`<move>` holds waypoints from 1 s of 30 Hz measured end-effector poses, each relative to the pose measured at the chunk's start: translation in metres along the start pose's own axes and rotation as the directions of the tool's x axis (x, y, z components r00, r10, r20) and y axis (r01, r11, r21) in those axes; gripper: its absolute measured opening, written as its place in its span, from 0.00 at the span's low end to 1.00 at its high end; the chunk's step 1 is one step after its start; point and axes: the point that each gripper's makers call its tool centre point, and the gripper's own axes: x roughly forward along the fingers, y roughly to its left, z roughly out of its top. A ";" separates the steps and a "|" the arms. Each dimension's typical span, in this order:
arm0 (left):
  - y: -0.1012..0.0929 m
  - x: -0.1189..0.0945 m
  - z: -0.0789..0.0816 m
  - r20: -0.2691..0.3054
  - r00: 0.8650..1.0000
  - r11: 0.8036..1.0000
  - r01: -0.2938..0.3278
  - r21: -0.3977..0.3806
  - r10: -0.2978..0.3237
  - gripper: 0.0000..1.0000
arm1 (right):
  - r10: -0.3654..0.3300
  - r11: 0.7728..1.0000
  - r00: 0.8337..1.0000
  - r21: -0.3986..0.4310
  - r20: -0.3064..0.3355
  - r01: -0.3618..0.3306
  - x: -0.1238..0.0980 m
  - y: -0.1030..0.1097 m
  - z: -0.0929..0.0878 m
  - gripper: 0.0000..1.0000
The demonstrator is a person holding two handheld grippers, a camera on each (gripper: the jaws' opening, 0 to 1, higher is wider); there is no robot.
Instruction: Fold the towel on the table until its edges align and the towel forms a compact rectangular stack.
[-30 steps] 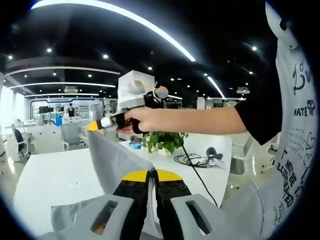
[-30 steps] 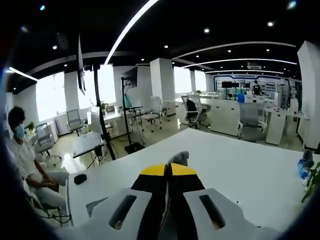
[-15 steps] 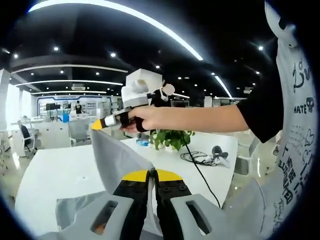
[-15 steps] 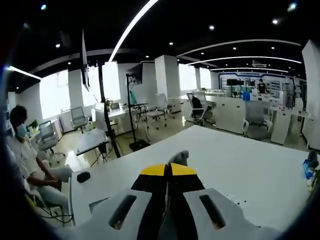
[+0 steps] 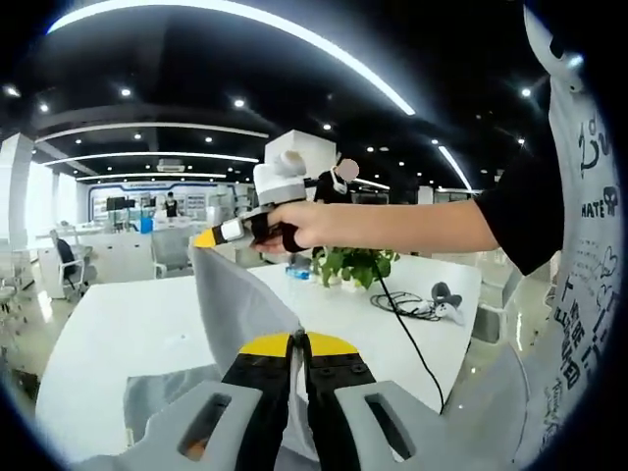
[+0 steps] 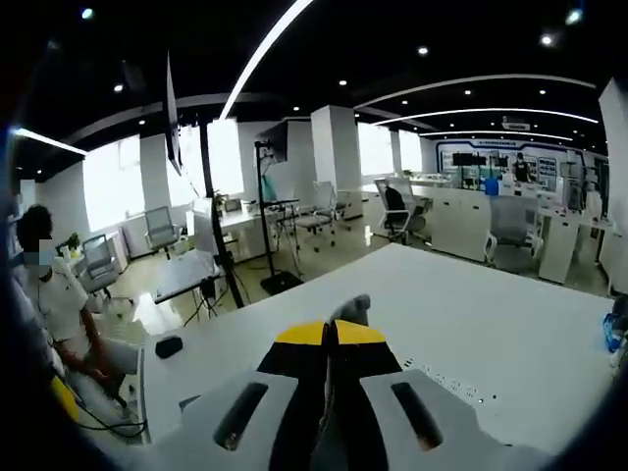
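Both grippers hold the towel aloft above the table; the left gripper has its jaws clenched on one edge; the right gripper pinches another corner ahead; judged mid-fold, next lowering both corners together onto the far edge.

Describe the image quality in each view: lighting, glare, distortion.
Left gripper view: fisheye bends the ceiling light strip into an arc; the grey towel and white table are evenly lit, the ceiling dark; the right tool is sharp. Right gripper view: bright windows blow out to white; the table edge curves; the right tool looms large.
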 end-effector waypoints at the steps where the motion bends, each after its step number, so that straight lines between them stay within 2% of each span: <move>1: 0.001 -0.001 -0.003 -0.008 1.000 1.000 -0.010 0.003 0.010 0.04 | 0.000 1.000 1.000 -0.001 -0.001 0.000 0.001 0.001 -0.001 0.00; 4: 0.003 -0.003 -0.012 -0.028 0.999 1.000 -0.022 0.007 0.023 0.04 | 0.000 1.000 1.000 -0.010 -0.009 0.000 0.005 0.005 -0.007 0.00; 11: 0.010 -0.011 -0.040 -0.076 0.994 0.996 -0.077 -0.049 0.073 0.05 | 0.004 1.000 0.999 0.004 -0.047 -0.004 0.018 0.009 -0.028 0.00; 19: 0.028 -0.025 -0.054 -0.093 0.987 0.985 -0.142 -0.095 0.134 0.05 | 0.010 1.000 0.998 0.011 -0.069 -0.009 0.035 0.013 -0.040 0.00; 30: 0.051 -0.039 -0.075 -0.125 0.968 0.964 -0.233 -0.126 0.217 0.05 | -0.001 1.000 0.995 0.003 -0.095 0.001 0.059 0.021 -0.058 0.00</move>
